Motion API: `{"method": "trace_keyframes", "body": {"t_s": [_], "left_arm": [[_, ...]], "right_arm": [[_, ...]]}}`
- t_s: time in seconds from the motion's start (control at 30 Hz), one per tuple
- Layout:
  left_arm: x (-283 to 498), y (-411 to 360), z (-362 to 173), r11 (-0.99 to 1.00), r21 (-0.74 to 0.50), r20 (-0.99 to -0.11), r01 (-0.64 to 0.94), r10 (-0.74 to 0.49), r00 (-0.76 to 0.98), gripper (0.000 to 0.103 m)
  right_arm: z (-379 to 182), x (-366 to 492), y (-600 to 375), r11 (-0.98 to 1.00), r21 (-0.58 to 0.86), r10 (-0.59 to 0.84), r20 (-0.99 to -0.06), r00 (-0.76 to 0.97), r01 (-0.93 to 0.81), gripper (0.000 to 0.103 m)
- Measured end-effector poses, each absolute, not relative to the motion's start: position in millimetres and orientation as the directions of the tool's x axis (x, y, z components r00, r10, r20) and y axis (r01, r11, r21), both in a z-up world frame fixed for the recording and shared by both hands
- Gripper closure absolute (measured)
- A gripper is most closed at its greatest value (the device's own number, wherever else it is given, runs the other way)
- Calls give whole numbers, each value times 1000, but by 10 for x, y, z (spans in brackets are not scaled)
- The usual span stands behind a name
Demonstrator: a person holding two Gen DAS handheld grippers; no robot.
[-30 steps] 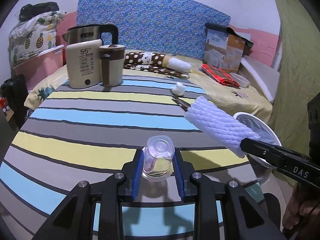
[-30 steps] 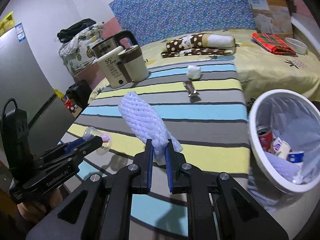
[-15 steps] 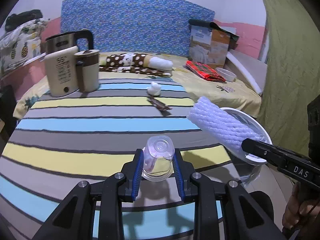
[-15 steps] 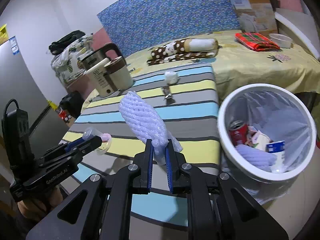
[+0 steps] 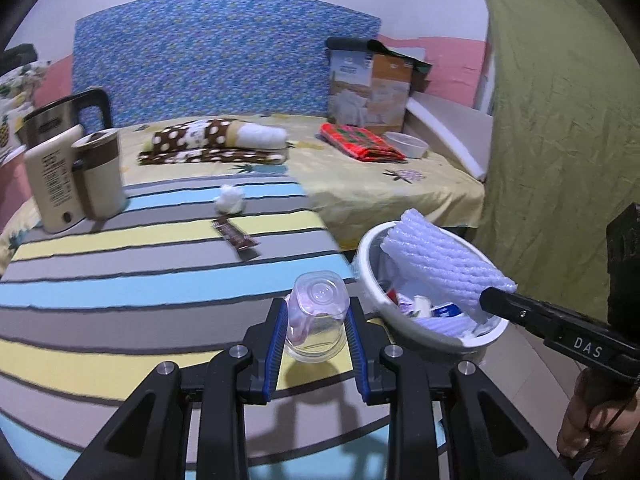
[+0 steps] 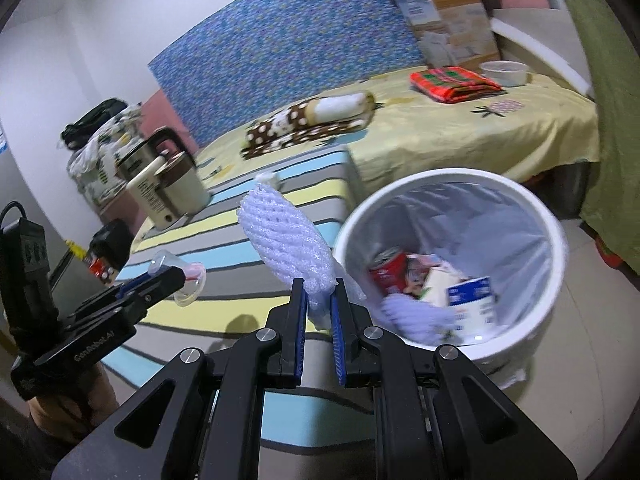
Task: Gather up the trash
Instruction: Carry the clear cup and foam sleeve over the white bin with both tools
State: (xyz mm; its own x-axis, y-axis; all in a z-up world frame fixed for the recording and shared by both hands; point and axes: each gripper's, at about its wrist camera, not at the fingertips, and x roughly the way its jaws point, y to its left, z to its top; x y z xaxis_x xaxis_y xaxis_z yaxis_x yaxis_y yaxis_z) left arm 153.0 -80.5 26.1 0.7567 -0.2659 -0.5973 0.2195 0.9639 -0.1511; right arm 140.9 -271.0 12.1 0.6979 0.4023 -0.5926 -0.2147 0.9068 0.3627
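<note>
1 plastic cup [image 5: 318,316], 1 foam sleeve [image 6: 286,240], 1 bin [image 6: 556,240], 2 wrappers

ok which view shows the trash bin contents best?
Right wrist: it looks down into the white bin, showing a red can and cartons. Left wrist sees the bin side-on, its inside mostly blocked by the foam net.

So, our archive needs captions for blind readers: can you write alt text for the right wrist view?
The right gripper pinches a white foam net sleeve beside a white lined trash bin holding cartons and a red can. To its left, the left gripper holds a clear plastic cup above a striped tabletop.
</note>
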Motion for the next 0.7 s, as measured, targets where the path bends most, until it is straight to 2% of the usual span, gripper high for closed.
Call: {"method": "trace_keyframes", "body": {"t_s": [0.7], "left_arm": [[2023,-1726,94,898,-164,-613,408,-417,671,73]], "right_arm": [[-72,1512,-3288,943,331,243,-648,722,-20,89]]}}
